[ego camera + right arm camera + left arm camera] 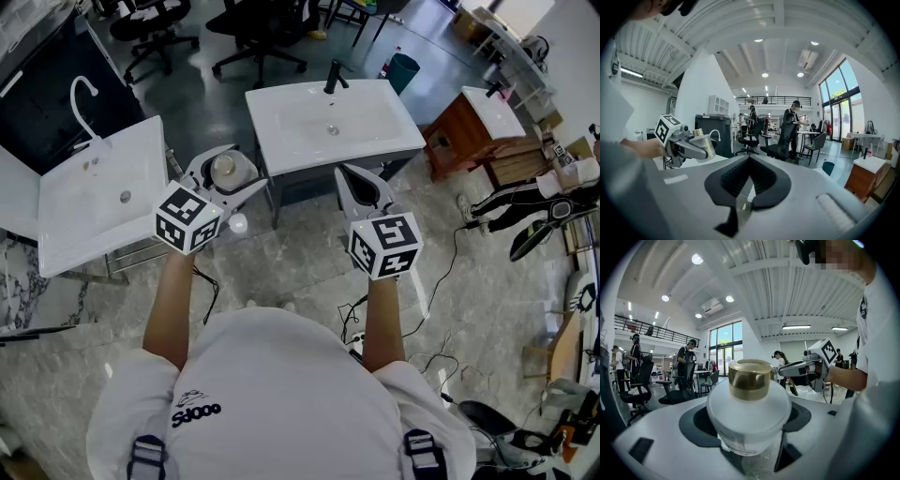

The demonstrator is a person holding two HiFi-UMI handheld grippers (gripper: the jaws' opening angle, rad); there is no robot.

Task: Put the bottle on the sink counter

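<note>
A squat white bottle with a gold cap sits between the jaws of my left gripper, which is shut on it and holds it in the air over the floor. In the left gripper view the bottle fills the gap between the dark pads, cap pointing away. A white sink counter with a black tap stands just beyond both grippers. My right gripper hangs before that counter's front edge, shut and with nothing in it. The right gripper view shows its pads closed together and the left gripper with the bottle off to the left.
A second white sink counter with a white curved tap stands to the left. A smaller sink on a wooden cabinet is at the right. Black office chairs stand behind. Cables lie on the marble floor.
</note>
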